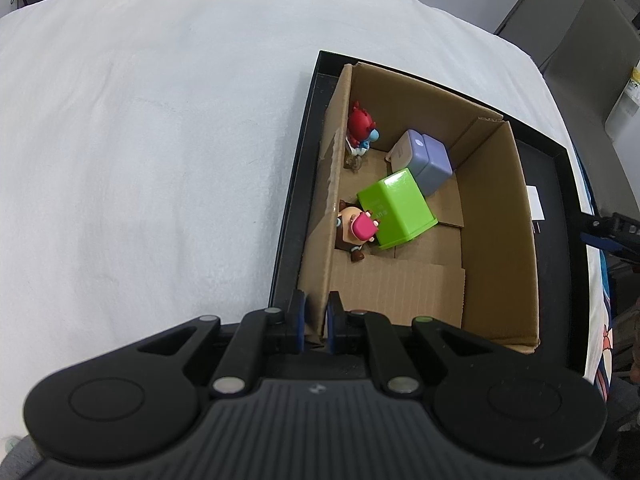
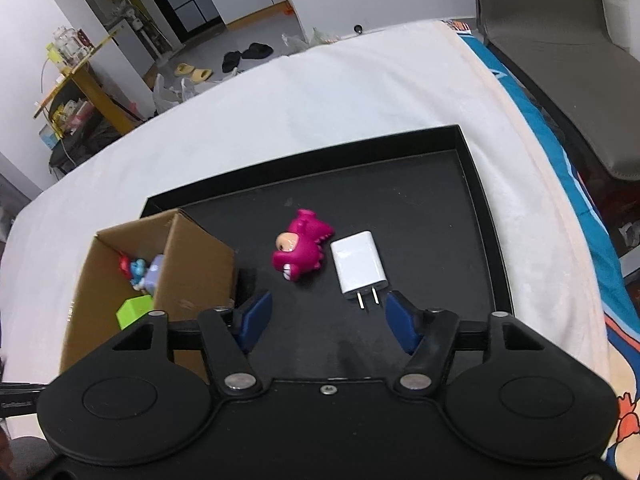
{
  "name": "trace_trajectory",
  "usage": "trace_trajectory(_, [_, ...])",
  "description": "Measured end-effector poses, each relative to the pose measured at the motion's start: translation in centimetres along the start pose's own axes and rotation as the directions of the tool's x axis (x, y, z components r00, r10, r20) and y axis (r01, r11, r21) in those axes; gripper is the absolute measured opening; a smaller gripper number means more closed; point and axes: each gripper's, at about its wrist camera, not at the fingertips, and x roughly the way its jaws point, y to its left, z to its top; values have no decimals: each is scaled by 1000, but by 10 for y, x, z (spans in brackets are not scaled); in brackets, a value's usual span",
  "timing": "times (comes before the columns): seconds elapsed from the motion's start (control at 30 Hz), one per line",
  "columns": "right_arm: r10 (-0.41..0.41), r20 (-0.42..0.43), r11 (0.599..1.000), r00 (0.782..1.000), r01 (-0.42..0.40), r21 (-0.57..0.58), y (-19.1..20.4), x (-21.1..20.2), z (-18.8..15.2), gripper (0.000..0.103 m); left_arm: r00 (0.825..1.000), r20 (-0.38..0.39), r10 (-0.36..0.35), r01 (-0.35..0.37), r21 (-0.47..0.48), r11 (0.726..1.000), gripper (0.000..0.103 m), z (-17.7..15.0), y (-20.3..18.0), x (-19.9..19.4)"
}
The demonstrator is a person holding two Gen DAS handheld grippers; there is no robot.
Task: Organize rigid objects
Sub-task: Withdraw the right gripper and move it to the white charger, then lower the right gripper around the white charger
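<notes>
Left gripper fingers pinch cardboard box wall.

A white cloth covers the counter. A grey chair stands beside it. On the floor behind lie black slippers and yellow slippers. A yellow shelf with small things stands near the wall.

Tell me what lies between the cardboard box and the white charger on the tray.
The pink dinosaur toy, on the black tray, between cardboard box and white charger; right wrist view.
</notes>
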Motion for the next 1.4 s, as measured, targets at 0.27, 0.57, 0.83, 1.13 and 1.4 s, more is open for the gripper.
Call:
trace_trajectory(0.27, [-21, -39, 1000, 999, 22, 22, -12, 24, -2, 44, 1000, 2, 6, -6, 2, 1000, 9, 0, -1, 0])
trace_trajectory(0.57, [-57, -50, 998, 997, 56, -22, -11, 45, -2, 35, 1000, 2, 6, -6, 1, 1000, 9, 0, -1, 0])
trace_trajectory(0.83, [-123, -51, 990, 991, 119, -71, -9, 62, -8, 33, 1000, 2, 10, -10, 3, 1000, 9, 0, -1, 0])
trace_trajectory(1.13, [-85, -72, 993, 994, 79, -86, -2, 62, -20, 14, 1000, 10, 11, -11, -4, 1000, 9, -2, -1, 0])
trace_trajectory(1.4, [-81, -127, 995, 989, 72, -73, -5, 52, -30, 14, 1000, 11, 11, -11, -4, 1000, 9, -2, -1, 0])
